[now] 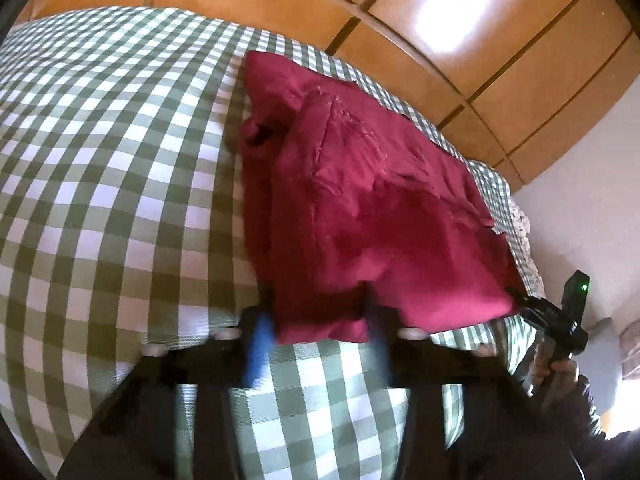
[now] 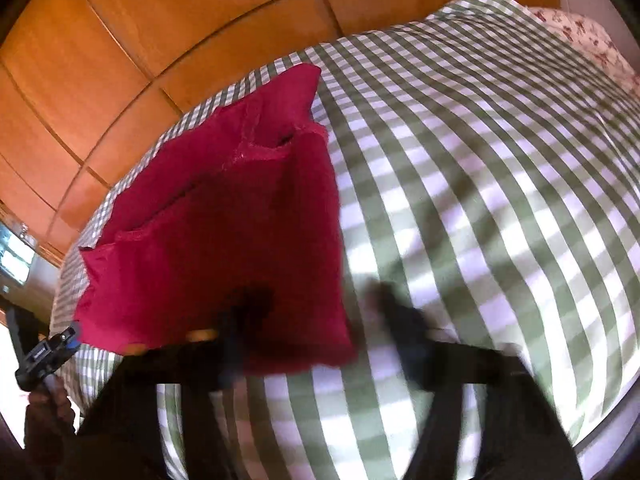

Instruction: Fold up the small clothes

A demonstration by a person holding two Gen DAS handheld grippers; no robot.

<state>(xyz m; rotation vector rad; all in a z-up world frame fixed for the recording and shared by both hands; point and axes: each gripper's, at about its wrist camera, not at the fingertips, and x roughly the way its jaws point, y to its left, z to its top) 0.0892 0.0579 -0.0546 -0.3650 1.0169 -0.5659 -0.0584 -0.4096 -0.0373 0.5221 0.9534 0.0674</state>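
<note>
A dark red garment [image 1: 360, 200] lies partly folded on the green-and-white checked bedcover [image 1: 100, 160]. In the left wrist view my left gripper [image 1: 320, 328] has its fingers spread wide on either side of the garment's near edge, which hangs between them. In the right wrist view the garment [image 2: 224, 232] is at left, and my right gripper [image 2: 324, 328] is open, its left finger under the garment's near right corner, its right finger over the bedcover [image 2: 480, 160]. Both views are motion-blurred. Each gripper shows in the other's view, the right one [image 1: 560, 316], the left one [image 2: 52, 352].
A wooden wardrobe wall [image 1: 440, 20] runs behind the bed. A floral pillow [image 2: 588, 36] lies at the far right of the bed. A white wall [image 1: 580, 208] stands to the right of the bed's end.
</note>
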